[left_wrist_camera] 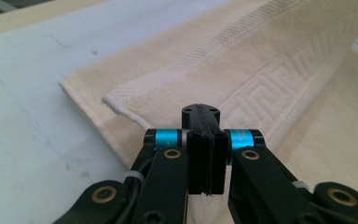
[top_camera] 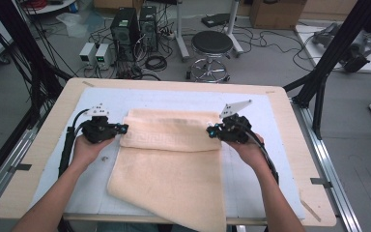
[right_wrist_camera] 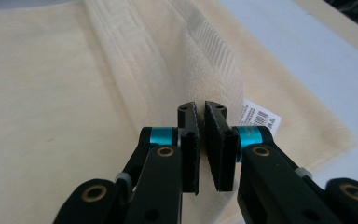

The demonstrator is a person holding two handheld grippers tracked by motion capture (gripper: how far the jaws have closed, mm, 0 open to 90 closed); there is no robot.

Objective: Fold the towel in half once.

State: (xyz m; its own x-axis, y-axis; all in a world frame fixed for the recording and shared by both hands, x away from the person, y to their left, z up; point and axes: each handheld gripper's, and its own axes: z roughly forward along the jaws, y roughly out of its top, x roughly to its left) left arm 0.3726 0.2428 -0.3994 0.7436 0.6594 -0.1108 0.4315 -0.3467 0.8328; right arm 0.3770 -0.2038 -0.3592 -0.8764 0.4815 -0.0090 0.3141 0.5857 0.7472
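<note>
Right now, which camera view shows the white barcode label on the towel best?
The right gripper view: the label sticks out from the towel edge beside the right claw, bars visible. The left gripper view gives the towel's key-pattern border, and the high view gives the whole folded towel.

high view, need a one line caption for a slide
Two hand-held grippers, left gripper and right gripper, pinch the side edges of a cream towel, folding its far end over on the table.
</note>
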